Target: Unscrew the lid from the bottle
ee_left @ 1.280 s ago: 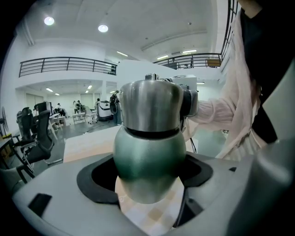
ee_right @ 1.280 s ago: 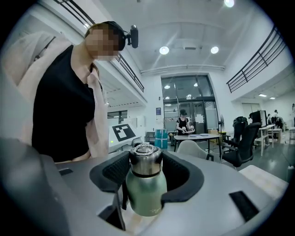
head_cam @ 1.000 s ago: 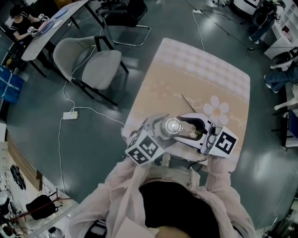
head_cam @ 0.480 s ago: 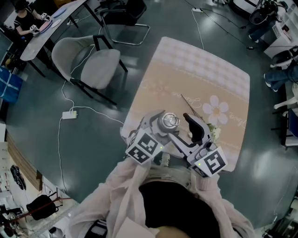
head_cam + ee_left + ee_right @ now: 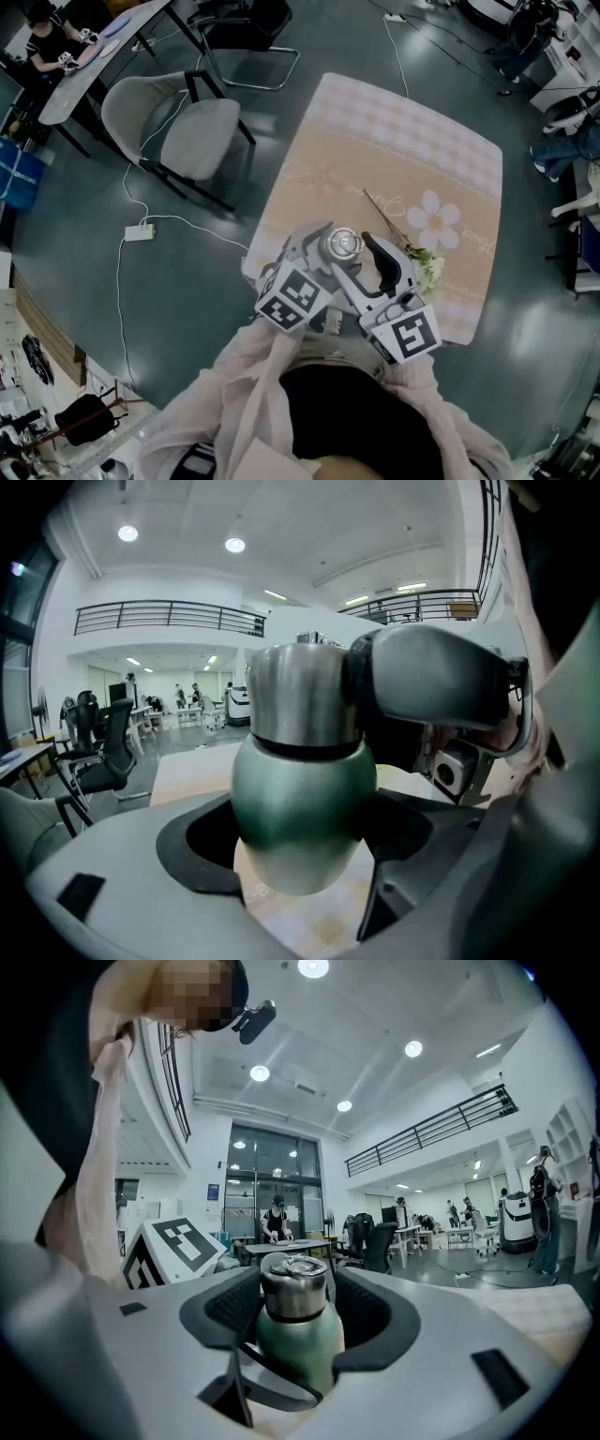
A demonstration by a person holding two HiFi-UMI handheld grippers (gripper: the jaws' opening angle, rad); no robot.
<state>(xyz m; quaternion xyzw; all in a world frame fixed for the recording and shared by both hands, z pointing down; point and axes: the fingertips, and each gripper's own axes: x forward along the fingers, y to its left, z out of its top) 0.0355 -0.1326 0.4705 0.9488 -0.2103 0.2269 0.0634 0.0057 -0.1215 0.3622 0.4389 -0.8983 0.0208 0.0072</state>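
Over a flowered tablecloth [image 5: 394,141], left gripper [image 5: 300,847] clamps the bottle [image 5: 302,794] (lid [image 5: 293,1288] on); right gripper's [image 5: 298,1305] just-closing jaws loosely straddle the lid.

We hold both tools close in front of our chest, arms bent in. Our left tool [image 5: 326,255] tilts downward, and its jaws seem to be pressed on the bottle [image 5: 300,808]. Our right tool [image 5: 356,258] lies level. Its jaws flank the lid [image 5: 293,1283] with both pads clear, and they have just been closing.
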